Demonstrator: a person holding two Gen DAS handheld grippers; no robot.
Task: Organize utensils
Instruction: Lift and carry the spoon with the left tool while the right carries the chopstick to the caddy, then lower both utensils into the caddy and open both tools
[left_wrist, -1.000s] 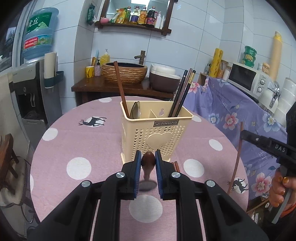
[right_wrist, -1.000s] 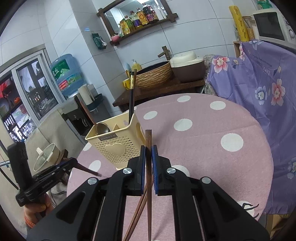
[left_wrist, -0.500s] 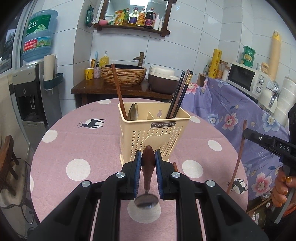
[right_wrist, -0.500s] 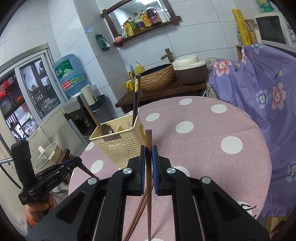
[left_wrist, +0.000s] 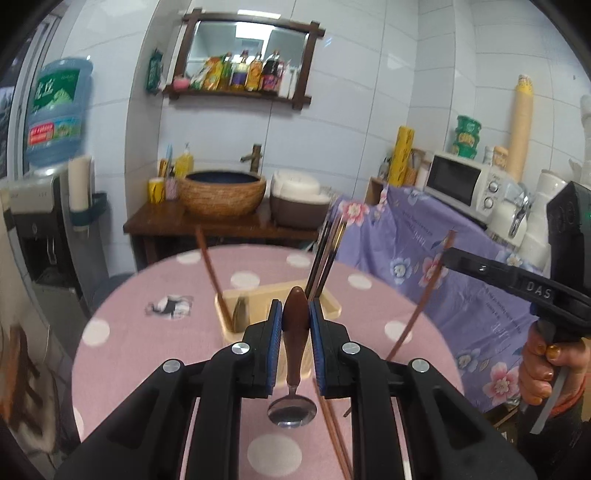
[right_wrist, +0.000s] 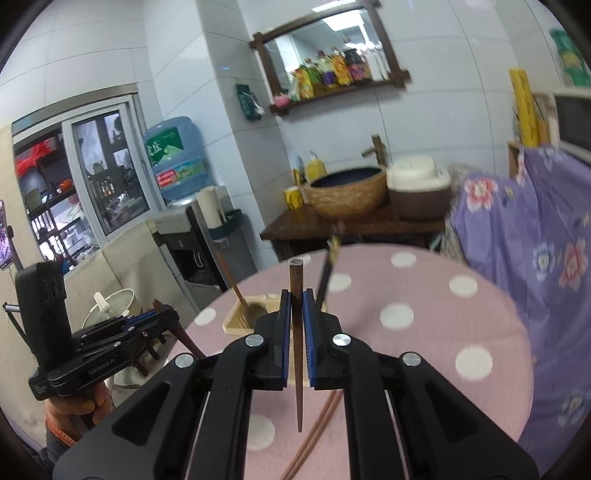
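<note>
My left gripper (left_wrist: 295, 325) clamps the spoon (left_wrist: 294, 339) by its handle; my right gripper (right_wrist: 294, 325) clamps 1 chopstick (right_wrist: 296, 332).

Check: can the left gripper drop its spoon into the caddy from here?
Probably yes. The left gripper is shut on the spoon, bowl hanging down, just short of the caddy. The middle slot looks open; chopsticks stand to its right.

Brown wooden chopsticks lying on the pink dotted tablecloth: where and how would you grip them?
Come from above, jaws straddling the pair crosswise, near the end toward the cream plastic basket. The chopsticks lie flat, side by side on the tablecloth, so a level approach would likely only push them.
</note>
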